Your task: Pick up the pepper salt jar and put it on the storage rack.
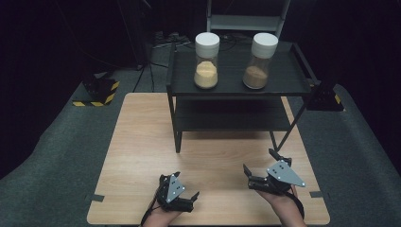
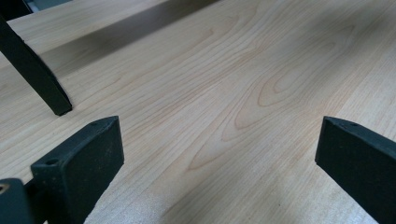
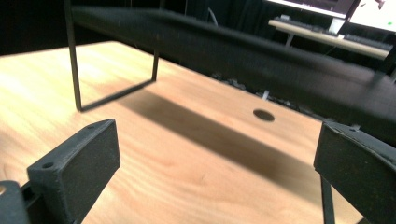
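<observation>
Two glass jars with white lids stand on the top tier of a black shelf at the far middle of the wooden table. The left jar holds yellow powder, the right jar brown powder. My left gripper rests near the table's front edge, open, and in its own view the left gripper has just bare wood between its jaws. My right gripper is open in front of the shelf's right leg. In its own view the right gripper faces the shelf's lower tier and grips nothing.
A shelf leg stands ahead and left of the left gripper. A thin shelf leg and a round hole in the table lie ahead of the right gripper. Striped blocks sit on the grey floor beside the table.
</observation>
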Motion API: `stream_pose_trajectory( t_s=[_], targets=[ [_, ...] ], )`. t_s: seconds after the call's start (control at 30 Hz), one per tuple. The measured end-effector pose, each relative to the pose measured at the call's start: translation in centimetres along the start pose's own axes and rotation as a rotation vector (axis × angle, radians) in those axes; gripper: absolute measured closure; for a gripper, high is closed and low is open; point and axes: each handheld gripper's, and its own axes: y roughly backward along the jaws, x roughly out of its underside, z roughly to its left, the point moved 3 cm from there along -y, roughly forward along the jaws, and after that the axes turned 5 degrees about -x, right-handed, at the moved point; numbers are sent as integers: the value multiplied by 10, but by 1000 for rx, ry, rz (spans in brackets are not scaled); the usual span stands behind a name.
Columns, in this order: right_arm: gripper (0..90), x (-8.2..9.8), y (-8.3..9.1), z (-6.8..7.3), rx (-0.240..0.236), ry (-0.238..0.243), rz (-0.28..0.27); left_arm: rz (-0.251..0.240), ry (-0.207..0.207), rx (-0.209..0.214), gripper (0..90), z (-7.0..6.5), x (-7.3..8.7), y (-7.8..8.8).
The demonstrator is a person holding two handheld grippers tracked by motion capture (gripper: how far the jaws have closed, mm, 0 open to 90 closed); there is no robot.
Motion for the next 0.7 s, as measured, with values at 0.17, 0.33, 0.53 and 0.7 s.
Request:
stream_pose_trajectory(
  t_s=[0.17,0.33,0.53,0.7],
  targets=[
    [0,15,-2,2,2,4,41,-1,-1,0,13,0,0,0],
    [0,29,-6,3,2,6,84,-4,-5,-3,14,-1,0,0],
    [0,45,-8,4,-3,-4,138,-4,-6,-5,14,-1,0,0],
    [0,57,-10,5,1,0,183,-4,-5,-5,13,-1,1,0]
  ],
)
